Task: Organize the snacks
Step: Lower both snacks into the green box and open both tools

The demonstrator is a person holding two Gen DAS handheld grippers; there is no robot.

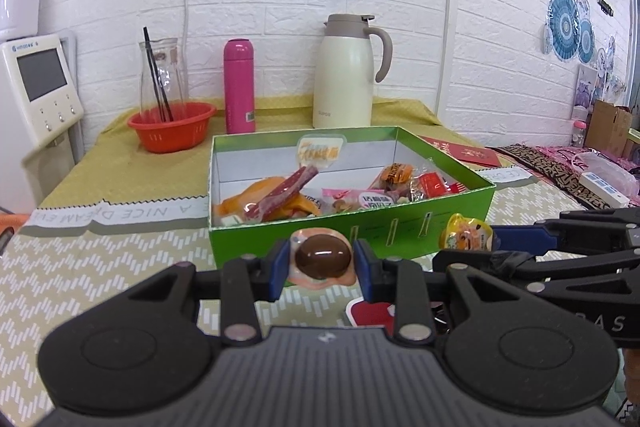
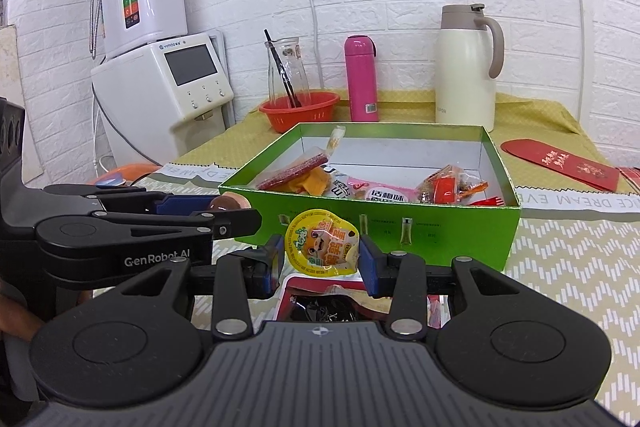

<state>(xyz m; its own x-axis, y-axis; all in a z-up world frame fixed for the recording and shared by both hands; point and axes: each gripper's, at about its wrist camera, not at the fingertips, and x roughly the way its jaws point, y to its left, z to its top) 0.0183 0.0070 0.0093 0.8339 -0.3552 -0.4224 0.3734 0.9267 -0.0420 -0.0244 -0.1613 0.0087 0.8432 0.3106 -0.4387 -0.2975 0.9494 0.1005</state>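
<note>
- Left gripper (image 1: 322,261): black frame with blue finger pads, pinching a brown glossy egg sealed in a clear-and-pink pouch (image 1: 322,259); the pouch sits between the two pads, held above the patterned cloth just in front of the box's near wall.
- Right gripper (image 2: 322,255): same build, closed on a round yellow-lidded jelly cup with a cartoon print (image 2: 322,245); the cup's lid faces the camera, and it hangs just before the box's near wall.
- In the left wrist view the right gripper enters from the right edge, with the jelly cup (image 1: 466,233) at its tip, beside the egg pouch but not touching it.
- Open green cardboard box with a white interior (image 1: 440,227): stands on the table and holds assorted wrapped snacks, among them a long red sausage stick (image 1: 290,187) lying over orange packets, a pink-and-white packet (image 1: 374,201) and orange-red wrappers (image 2: 452,185) at the right end.
- Red-and-white snack packet (image 2: 316,301): lies on the table under the right gripper, partly hidden.
- Table covering: beige zigzag-patterned cloth (image 1: 100,267) in front, yellow cloth behind.
- Behind the box: a red plastic colander (image 1: 172,129) holding a clear glass bottle with black straws (image 1: 162,75), a pink cylindrical flask (image 1: 239,87) and a cream thermal jug with a grey handle (image 1: 346,75).
- Red envelopes (image 2: 560,163) lie right of the box.
- White water dispenser with a screen (image 2: 176,83): left of the table.
</note>
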